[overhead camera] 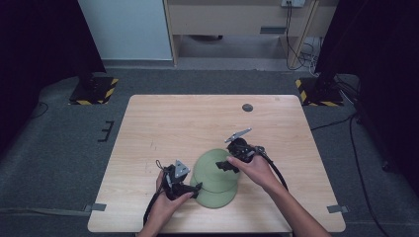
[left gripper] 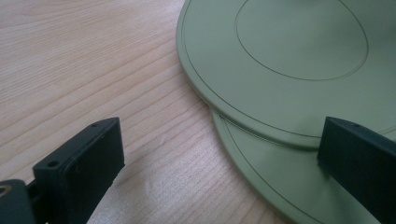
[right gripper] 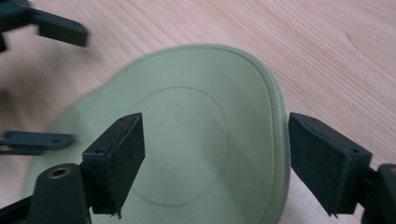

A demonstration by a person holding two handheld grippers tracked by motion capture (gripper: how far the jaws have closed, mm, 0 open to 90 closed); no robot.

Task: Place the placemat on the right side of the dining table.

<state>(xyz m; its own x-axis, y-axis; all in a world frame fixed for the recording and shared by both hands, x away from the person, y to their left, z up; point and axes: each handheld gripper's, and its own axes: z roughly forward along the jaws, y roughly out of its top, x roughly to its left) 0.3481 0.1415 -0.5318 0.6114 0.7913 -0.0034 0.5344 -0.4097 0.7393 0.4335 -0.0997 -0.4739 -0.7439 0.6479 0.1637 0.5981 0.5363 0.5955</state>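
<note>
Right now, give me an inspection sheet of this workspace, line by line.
Surface: light wooden table, a small dark round spot near its far edge.
Job's things: two green plates, the upper plate overlapping the lower plate.
Clutter: nothing seen.
Grippers: left hand-held gripper open at the plates' edge; right hand-held gripper open, one jaw either side of the upper plate's rim.
Cables: a black cable trails from the right one.
Surroundings: grey floor, hazard-striped bases.
</note>
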